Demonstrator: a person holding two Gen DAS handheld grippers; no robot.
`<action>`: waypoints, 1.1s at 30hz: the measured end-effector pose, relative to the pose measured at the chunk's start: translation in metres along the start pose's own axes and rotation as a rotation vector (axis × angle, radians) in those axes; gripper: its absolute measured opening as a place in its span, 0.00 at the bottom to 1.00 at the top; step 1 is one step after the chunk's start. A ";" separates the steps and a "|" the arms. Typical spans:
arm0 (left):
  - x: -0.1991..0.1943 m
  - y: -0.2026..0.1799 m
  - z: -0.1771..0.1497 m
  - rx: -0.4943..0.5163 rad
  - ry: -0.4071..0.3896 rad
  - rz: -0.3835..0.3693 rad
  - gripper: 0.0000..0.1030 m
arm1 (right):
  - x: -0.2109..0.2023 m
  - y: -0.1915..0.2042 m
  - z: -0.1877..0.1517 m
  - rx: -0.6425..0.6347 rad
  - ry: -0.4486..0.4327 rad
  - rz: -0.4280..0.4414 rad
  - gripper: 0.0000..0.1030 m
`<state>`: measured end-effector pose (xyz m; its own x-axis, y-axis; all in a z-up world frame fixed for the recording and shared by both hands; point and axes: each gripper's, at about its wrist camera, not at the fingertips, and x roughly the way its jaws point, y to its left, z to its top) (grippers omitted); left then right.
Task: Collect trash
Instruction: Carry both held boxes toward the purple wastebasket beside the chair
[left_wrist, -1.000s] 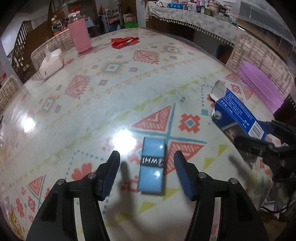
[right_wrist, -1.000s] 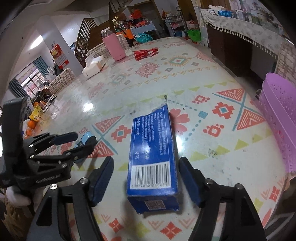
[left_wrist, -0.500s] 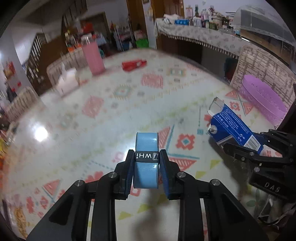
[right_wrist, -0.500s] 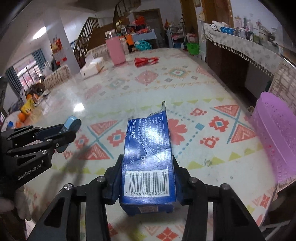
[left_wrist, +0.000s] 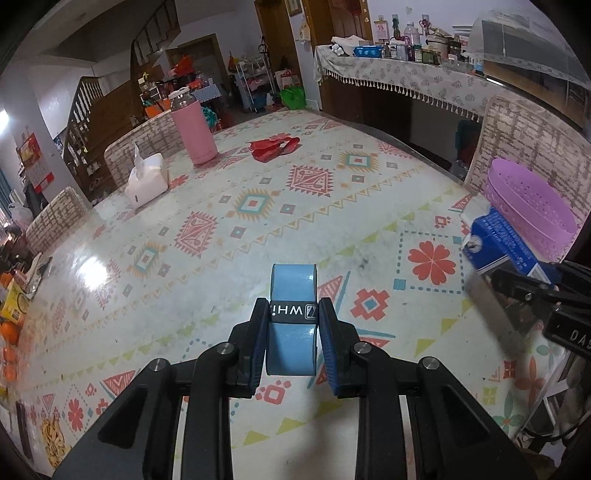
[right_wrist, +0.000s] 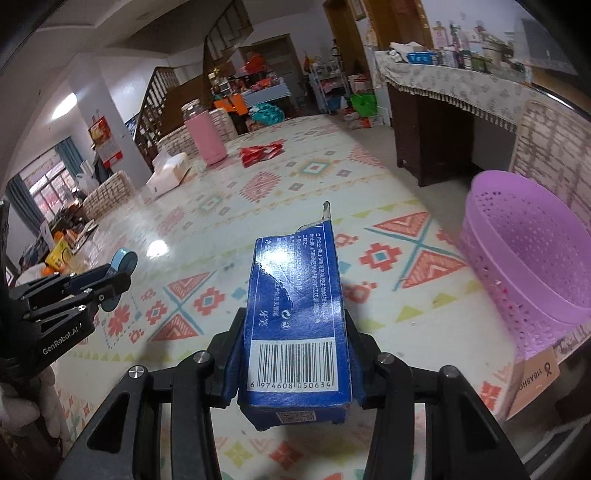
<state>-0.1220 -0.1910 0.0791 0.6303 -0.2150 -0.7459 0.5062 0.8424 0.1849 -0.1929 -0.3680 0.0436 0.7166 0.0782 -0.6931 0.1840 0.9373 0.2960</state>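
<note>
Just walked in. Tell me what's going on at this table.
A person is clearing trash off the patterned table with a handheld gripper in each hand. The left gripper is shut on a light blue tape roll, held above the tabletop. The right gripper is shut on a torn blue carton, also lifted. A purple basket sits at the table's right edge, near the carton. A red wrapper lies at the far end, beside a pink bottle and a tissue pack.
</note>
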 end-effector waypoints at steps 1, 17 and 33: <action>0.000 -0.001 0.000 0.002 0.001 0.000 0.25 | -0.001 -0.003 0.001 0.005 -0.003 -0.002 0.49; 0.006 -0.032 0.017 0.050 0.015 -0.013 0.25 | -0.018 -0.039 0.005 0.072 -0.033 -0.005 0.49; 0.012 -0.083 0.043 0.125 0.012 -0.052 0.25 | -0.037 -0.086 0.009 0.133 -0.060 -0.011 0.49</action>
<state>-0.1315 -0.2846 0.0826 0.5951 -0.2500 -0.7638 0.6078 0.7618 0.2241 -0.2291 -0.4547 0.0496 0.7526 0.0442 -0.6570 0.2763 0.8845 0.3760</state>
